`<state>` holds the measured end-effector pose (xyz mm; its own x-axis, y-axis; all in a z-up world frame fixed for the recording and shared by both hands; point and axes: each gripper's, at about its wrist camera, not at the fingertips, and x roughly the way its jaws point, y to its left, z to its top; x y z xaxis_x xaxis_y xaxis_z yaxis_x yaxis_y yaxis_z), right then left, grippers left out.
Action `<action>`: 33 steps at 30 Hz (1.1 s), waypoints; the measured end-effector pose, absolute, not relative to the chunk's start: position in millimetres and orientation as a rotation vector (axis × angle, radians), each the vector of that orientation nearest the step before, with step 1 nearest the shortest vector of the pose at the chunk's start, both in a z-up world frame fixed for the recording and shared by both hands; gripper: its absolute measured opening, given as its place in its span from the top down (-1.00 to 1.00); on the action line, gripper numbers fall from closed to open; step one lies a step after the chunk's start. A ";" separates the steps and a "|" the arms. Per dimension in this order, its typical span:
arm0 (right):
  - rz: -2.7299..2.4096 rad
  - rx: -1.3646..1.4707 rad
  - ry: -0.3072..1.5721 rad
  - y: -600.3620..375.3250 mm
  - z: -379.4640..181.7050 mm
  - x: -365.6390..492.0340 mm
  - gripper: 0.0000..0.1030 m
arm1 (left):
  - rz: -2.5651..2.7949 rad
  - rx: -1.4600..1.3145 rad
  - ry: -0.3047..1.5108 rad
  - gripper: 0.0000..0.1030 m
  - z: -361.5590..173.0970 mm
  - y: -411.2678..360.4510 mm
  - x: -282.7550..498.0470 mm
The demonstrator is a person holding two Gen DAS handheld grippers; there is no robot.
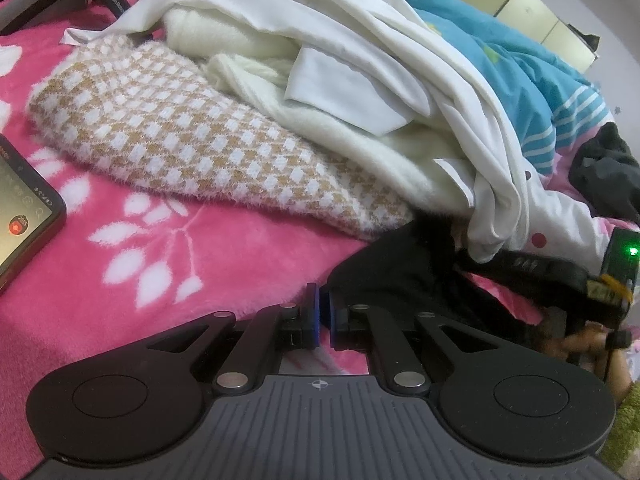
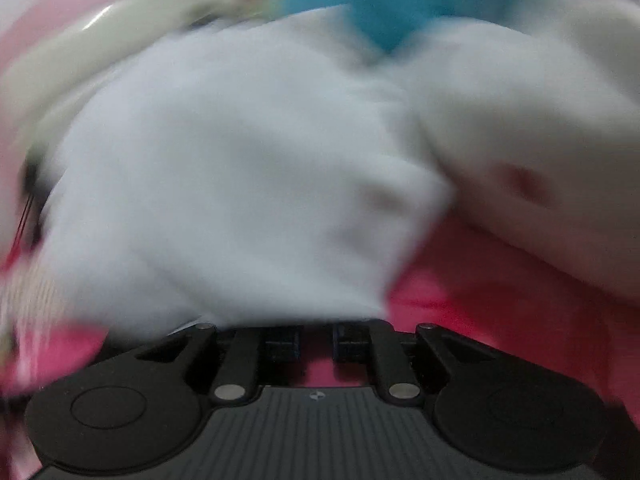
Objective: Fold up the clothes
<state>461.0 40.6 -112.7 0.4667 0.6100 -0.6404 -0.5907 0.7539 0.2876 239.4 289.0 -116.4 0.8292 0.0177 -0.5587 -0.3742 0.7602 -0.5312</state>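
- Landmark: the pink blanket (image 1: 168,280) with a white leaf print, which covers the work surface; all positions below are given against it.
- Clothes: an unfolded heap lies on the pink blanket. It comprises a tan-and-white checked knit (image 1: 192,148), a cream fleece garment (image 1: 320,120) lying partly on the knit, and a white cloth (image 1: 400,64) draped over both. A blue striped garment (image 1: 540,92) lies beyond the heap, and a black garment (image 1: 400,276) lies at the near edge of the heap, on the blanket.
- Left gripper (image 1: 322,316): resting low over the pink blanket, just before the black garment. Its jaws stand almost together. The blue pads (image 1: 315,312) appear to have nothing between them; the right-hand one sits against the edge of the black garment.
- Right gripper (image 2: 316,344): its view is heavily blurred. The jaws are nearly closed with a narrow gap. White cloth (image 2: 240,184) fills the view directly ahead and hides the fingertips, so a grip on it cannot be confirmed.
- Other items: a phone (image 1: 24,216) with a lit screen lies on the pink blanket at its left side.
- Progress, as judged: no garment shows a finished fold, and nothing is laid out flat. The task appears to be at its start, with one item to be separated from the heap, then spread and folded. All garments remain outstanding.
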 end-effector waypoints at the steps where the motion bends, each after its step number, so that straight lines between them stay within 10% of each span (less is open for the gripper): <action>1: 0.695 0.075 0.800 28.4 -111.3 465.8 0.74 | 0.225 -0.683 0.561 0.89 -116.6 289.1 239.1; 33: 0.807 -0.053 0.853 56.9 -86.3 367.9 0.76 | 0.218 -0.746 0.559 0.83 -118.0 288.2 242.2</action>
